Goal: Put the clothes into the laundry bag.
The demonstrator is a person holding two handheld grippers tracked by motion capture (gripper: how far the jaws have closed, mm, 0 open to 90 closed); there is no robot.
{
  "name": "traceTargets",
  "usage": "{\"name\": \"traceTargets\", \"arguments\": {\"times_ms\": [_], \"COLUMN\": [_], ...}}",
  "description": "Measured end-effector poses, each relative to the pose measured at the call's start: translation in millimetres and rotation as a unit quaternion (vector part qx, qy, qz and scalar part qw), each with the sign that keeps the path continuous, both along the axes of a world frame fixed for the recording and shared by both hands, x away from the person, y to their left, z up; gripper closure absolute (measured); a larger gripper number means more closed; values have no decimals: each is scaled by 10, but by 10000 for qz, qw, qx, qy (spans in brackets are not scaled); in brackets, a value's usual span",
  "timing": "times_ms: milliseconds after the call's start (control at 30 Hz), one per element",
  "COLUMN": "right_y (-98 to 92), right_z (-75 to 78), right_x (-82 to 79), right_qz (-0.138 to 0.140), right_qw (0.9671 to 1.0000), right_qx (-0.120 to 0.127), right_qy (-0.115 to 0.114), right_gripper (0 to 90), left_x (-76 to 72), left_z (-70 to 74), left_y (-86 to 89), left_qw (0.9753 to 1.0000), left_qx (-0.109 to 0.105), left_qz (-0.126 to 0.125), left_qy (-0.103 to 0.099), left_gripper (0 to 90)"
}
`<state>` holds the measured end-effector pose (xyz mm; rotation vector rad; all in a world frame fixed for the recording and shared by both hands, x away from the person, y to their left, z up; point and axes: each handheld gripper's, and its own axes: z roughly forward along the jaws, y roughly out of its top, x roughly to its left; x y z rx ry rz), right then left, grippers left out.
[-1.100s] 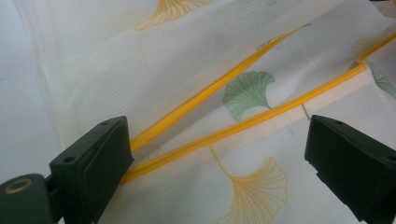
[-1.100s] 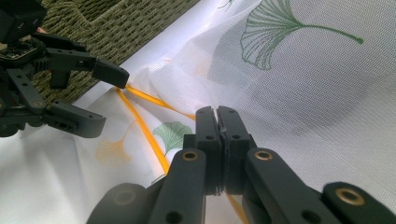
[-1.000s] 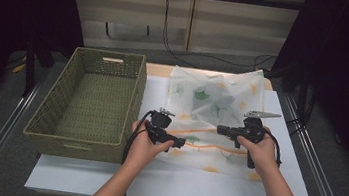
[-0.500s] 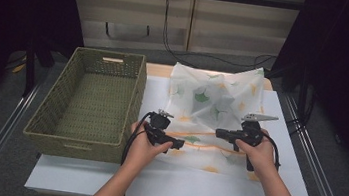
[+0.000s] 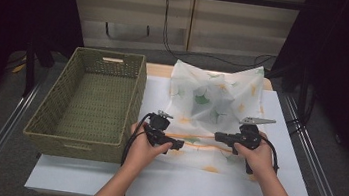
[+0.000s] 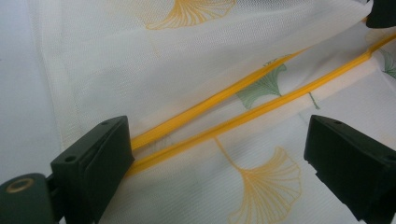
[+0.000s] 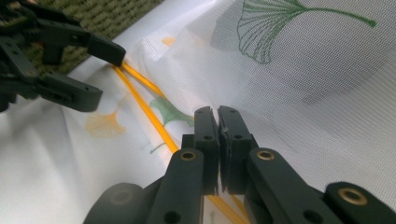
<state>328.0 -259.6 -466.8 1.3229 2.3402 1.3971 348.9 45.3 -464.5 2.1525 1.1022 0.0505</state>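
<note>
A sheer white cloth printed with green and orange leaves lies on the white tabletop, just right of a green woven basket. Its far part stands puffed up, while its near part lies flat.

Two orange trim lines run side by side across the flat part. In the left gripper view, the left tongs stand wide apart, just above the cloth, with both trim lines passing between the jaws. In the high view, the left tongs sit at the cloth's near left edge, pointing right.

The right tongs are pressed together, with a fold of the cloth at the trim pinched between them. In the high view, they point left towards the left tongs. The two are near each other but apart.
</note>
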Motion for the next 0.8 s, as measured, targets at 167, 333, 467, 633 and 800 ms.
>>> {"name": "traceTargets", "arguments": {"times_ms": [167, 333, 467, 633, 800], "right_y": [40, 50, 46, 48, 47], "right_z": [-9, -22, -39, -71, -107], "right_x": [-5, -13, -13, -27, -36], "right_qz": [24, -2, 1, -23, 5], "right_qw": [9998, 9998, 9998, 9998, 9997], "right_qx": [-175, -185, -199, -185, -255], "right_qy": [-45, -53, -54, -11, -5], "right_gripper": [865, 860, 857, 853, 853], "left_x": [-4, -10, -15, -22, -23], "left_z": [4, -3, -3, -9, -14], "left_y": [14, 22, 25, 27, 29], "left_qw": [10000, 10000, 10000, 10000, 9999], "left_qx": [-8, -19, -14, -42, -24], "left_qz": [37, 39, 23, 61, 69], "left_qy": [-35, -37, -44, -54, -84], "left_gripper": [77, 75, 74, 74, 74]}}
